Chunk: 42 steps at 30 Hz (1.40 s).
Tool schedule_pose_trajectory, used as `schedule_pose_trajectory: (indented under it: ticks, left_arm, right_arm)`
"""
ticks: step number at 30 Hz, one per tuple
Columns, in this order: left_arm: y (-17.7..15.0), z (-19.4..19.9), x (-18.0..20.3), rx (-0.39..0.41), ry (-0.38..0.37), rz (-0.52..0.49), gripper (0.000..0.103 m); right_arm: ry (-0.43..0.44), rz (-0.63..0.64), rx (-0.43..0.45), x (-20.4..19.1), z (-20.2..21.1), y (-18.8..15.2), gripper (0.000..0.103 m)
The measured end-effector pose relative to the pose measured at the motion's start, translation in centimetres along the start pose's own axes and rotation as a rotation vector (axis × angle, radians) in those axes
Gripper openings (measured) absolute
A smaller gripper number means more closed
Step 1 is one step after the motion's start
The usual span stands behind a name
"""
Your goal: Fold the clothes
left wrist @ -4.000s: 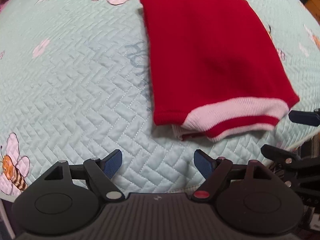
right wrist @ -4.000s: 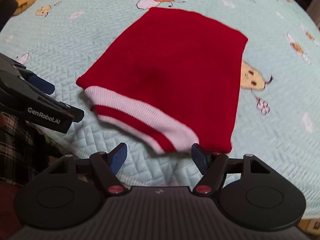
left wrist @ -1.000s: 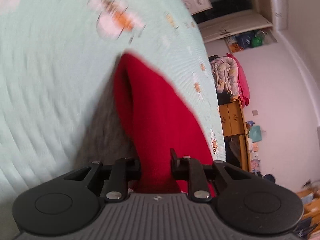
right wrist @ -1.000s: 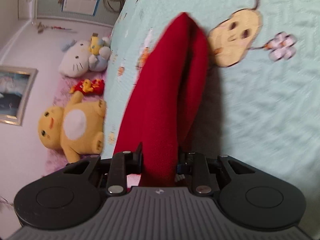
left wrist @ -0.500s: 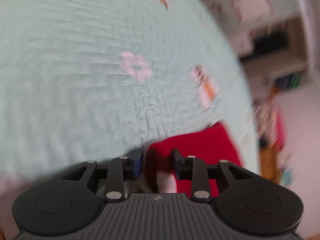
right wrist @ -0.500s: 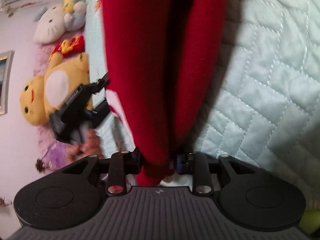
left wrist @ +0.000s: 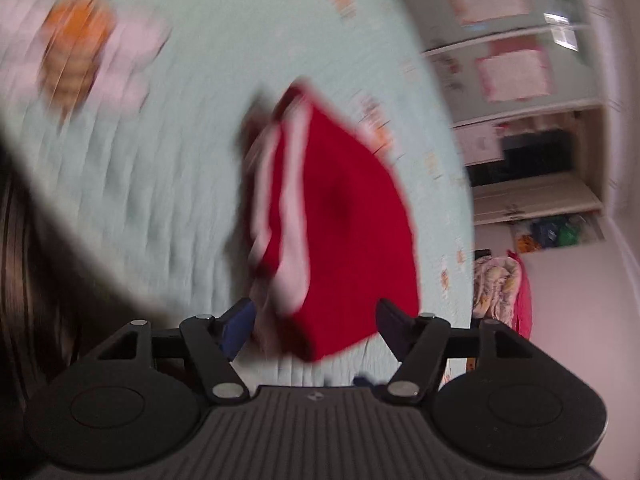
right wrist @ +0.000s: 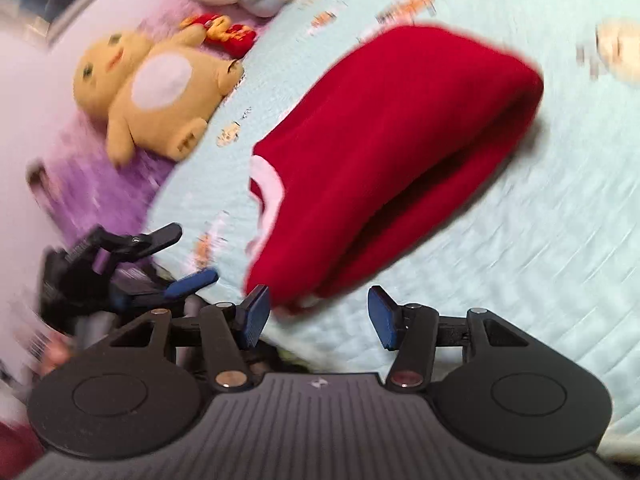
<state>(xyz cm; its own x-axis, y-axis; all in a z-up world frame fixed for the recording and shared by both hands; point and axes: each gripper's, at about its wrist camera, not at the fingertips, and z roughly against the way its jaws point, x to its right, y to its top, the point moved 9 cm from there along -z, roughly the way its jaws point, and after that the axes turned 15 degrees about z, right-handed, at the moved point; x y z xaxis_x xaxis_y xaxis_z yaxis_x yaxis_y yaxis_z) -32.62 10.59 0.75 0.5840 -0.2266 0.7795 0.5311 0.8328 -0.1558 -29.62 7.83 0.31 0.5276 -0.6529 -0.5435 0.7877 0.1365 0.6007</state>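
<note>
Pale mint quilted bed cover [right wrist: 520, 264] carries the red knit garment with white-striped hem [right wrist: 384, 160], folded double near both just-opening, released claws, left claw [left wrist: 314, 326] and right claw [right wrist: 318, 316], leaving perhaps tidying.

Red garment [right wrist: 392, 152] with white stripes on mint quilted bedspread [right wrist: 540, 280].

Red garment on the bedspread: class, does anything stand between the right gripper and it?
Nothing visible does. The right gripper is open, and the folded red garment lies just beyond its fingertips on the bedspread.
</note>
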Motion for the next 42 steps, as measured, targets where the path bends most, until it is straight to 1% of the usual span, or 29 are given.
schedule_pose_trajectory:
  ticks: [2, 4, 5, 9, 11, 13, 15, 17, 19, 20, 22, 25, 28, 30, 32, 34, 37, 39, 40, 41, 42]
  left_arm:
    - [-0.4, -0.7, -0.4, -0.010, 0.032, 0.034, 0.070]
    - [-0.8, -1.5, -0.8, -0.022, 0.070, 0.066, 0.075]
    - [-1.0, -1.7, -1.0, -0.033, 0.090, 0.091, 0.075]
    - [-1.9, -3.0, -0.6, -0.094, 0.071, 0.148, 0.075]
    - [-1.9, -3.7, 0.0, -0.094, 0.046, 0.151, 0.077]
    - [-2.1, -4.5, 0.5, -0.103, 0.025, 0.157, 0.082]
    - [-2.8, -5.6, 0.5, -0.148, 0.024, 0.164, 0.083]
    - [-3.4, -6.5, 0.5, -0.186, 0.027, 0.170, 0.083]
    - [-3.8, -7.2, 0.5, -0.207, 0.034, 0.172, 0.083]
    - [-3.9, -7.3, 0.4, -0.203, 0.034, 0.173, 0.083]
    - [-3.5, -7.7, 0.5, -0.162, 0.039, 0.176, 0.083]
    - [-3.7, -7.5, 1.3, -0.109, 0.009, 0.155, 0.083]
    - [-3.8, -7.6, 0.9, -0.083, 0.013, 0.168, 0.083]
    - [-3.8, -7.7, 0.5, -0.076, 0.013, 0.188, 0.082]
    - [-3.9, -7.6, 0.7, -0.062, 0.009, 0.185, 0.083]
    - [-3.8, -7.5, 1.1, -0.044, 0.000, 0.177, 0.083]
    - [-3.4, -7.6, 2.0, 0.014, -0.022, 0.155, 0.081]
    - [-2.9, -7.5, 2.2, 0.060, -0.025, 0.152, 0.076]
    - [-2.8, -7.4, 2.1, 0.072, -0.024, 0.158, 0.072]
    - [-2.8, -7.3, 2.0, 0.075, -0.023, 0.161, 0.072]
    - [-2.8, -7.3, 2.0, 0.075, -0.024, 0.161, 0.072]
  right_arm:
    - [0.016, -0.011, 0.027, 0.6, 0.9, -0.2, 0.055]
    - [0.025, -0.050, 0.046, 1.4, 1.3, -0.3, 0.056]
    - [0.027, -0.061, 0.050, 1.5, 1.4, -0.3, 0.056]
    - [0.056, -0.068, 0.036, 1.2, 0.8, -0.2, 0.056]
    - [0.048, -0.042, 0.039, 1.1, 0.7, -0.1, 0.056]
    - [-0.011, 0.056, 0.038, 1.0, 0.9, -0.1, 0.056]
    - [-0.085, 0.180, 0.024, 0.9, 1.2, -0.4, 0.056]
    - [-0.124, 0.227, 0.022, 1.1, 1.4, -0.5, 0.056]
    - [-0.136, 0.205, 0.045, 1.8, 2.0, -0.4, 0.056]
    - [-0.143, 0.192, 0.056, 2.1, 2.3, -0.3, 0.056]
    - [-0.155, 0.171, 0.067, 2.9, 2.6, -0.2, 0.056]
    - [-0.179, 0.131, 0.077, 4.3, 3.1, -0.1, 0.056]
    - [-0.175, 0.092, 0.097, 5.1, 3.6, 0.2, 0.056]
    - [-0.171, 0.084, 0.110, 5.3, 3.7, 0.5, 0.056]
    - [-0.171, 0.093, 0.113, 5.3, 3.5, 0.6, 0.057]
    - [-0.188, 0.119, 0.119, 5.3, 3.4, 1.0, 0.057]
    - [-0.218, 0.135, 0.160, 5.9, 3.8, 2.2, 0.057]
    - [-0.233, 0.129, 0.197, 6.5, 4.4, 3.2, 0.057]
    - [-0.245, 0.123, 0.217, 7.0, 4.8, 3.7, 0.059]
    - [-0.254, 0.111, 0.238, 7.6, 5.1, 4.3, 0.063]
    - [-0.256, 0.085, 0.259, 8.4, 5.4, 4.8, 0.065]
